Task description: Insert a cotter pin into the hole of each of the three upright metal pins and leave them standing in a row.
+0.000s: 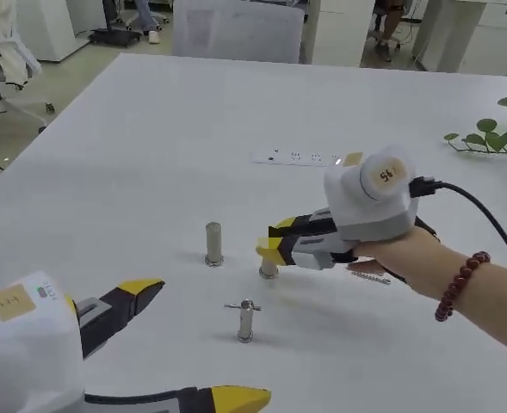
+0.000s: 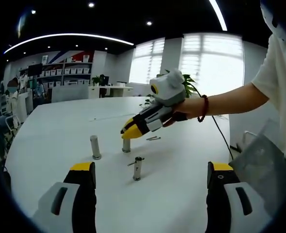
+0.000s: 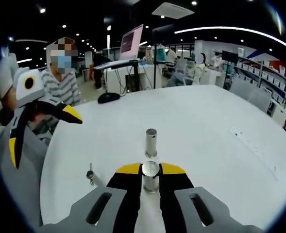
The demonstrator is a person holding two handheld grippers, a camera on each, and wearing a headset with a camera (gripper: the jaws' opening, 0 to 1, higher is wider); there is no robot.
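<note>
White table (image 1: pixel 150 138) in an open office, with a power strip (image 1: pixel 298 157) at 12 o'clock and a plant (image 1: pixel 494 133) at 2.

Head view: three short steel pins, all upright. The far pin (image 1: pixel 213 244) is bare. The mid pin (image 1: pixel 268 270) is at its 4 o'clock, top hidden under the right gripper (image 1: pixel 268 245). The near pin (image 1: pixel 246 320), at 6, has a cotter (image 1: pixel 234 305) stuck crosswise near its top. One loose cotter (image 1: pixel 369 277) lies by the hand at 3, so that's two cotters counted. The left gripper (image 1: pixel 193 344) sits at 7 with its jaws spread wide, holding nothing.

Left gripper view: own jaws far apart at 6. There are three pins again, with the right gripper (image 2: pixel 129 132) tips on the mid pin (image 2: pixel 126 145). Loose metal at 1 o'clock of it is too small to count.

Right gripper view: jaws clamped either side of the mid pin (image 3: pixel 151 175). The far pin (image 3: pixel 151 141) is just past it at 12, and the near pin (image 3: pixel 90 175) is at 9.
</note>
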